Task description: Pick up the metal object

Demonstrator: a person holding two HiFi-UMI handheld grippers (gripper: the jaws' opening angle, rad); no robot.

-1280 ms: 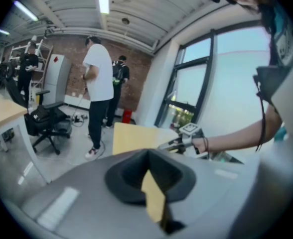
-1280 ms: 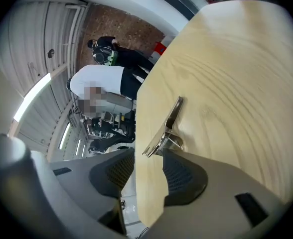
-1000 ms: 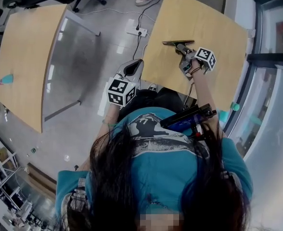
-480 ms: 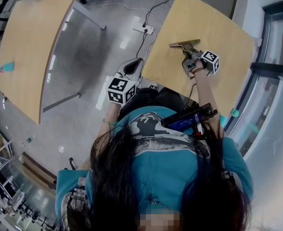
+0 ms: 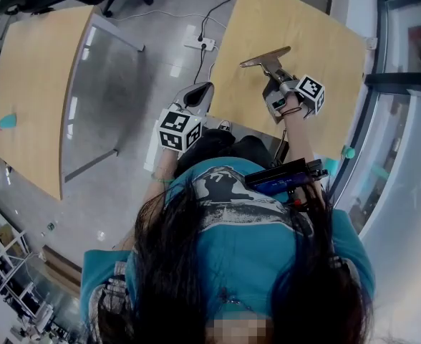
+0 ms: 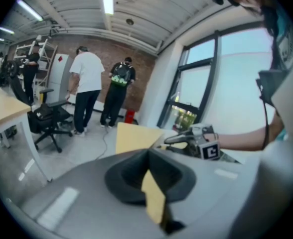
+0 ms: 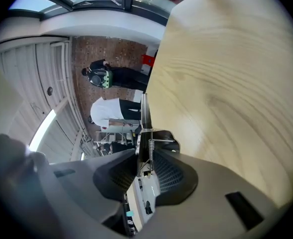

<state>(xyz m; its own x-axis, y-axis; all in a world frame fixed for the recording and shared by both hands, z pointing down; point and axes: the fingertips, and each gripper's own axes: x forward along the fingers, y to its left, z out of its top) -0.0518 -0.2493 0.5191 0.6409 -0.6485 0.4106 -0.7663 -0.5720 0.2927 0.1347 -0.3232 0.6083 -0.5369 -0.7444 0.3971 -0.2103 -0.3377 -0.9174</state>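
The metal object (image 5: 265,57) is a flat steel blade with a sprung handle; its blade end is tilted up off the light wooden table (image 5: 318,41). My right gripper (image 5: 273,76) holds its handle, and the jaws are still closing with the pads pressing on it. In the right gripper view the metal object (image 7: 145,128) stands edge-on between the dark pads (image 7: 169,176) of the right gripper (image 7: 142,153). My left gripper (image 5: 198,96) hangs off the table's near left edge, shut and holding nothing. The left gripper (image 6: 149,156) faces the room.
A second wooden table (image 5: 39,70) stands to the left across grey floor. A white power strip (image 5: 202,44) with cables lies on the floor between them. An office chair (image 6: 47,118) and two standing people (image 6: 86,93) are further off. A glass wall (image 5: 404,120) runs along the right.
The right jaws have closed on the metal object's handle. The object lay flat on the table before; its blade is now raised and tilted. The left gripper has barely moved.
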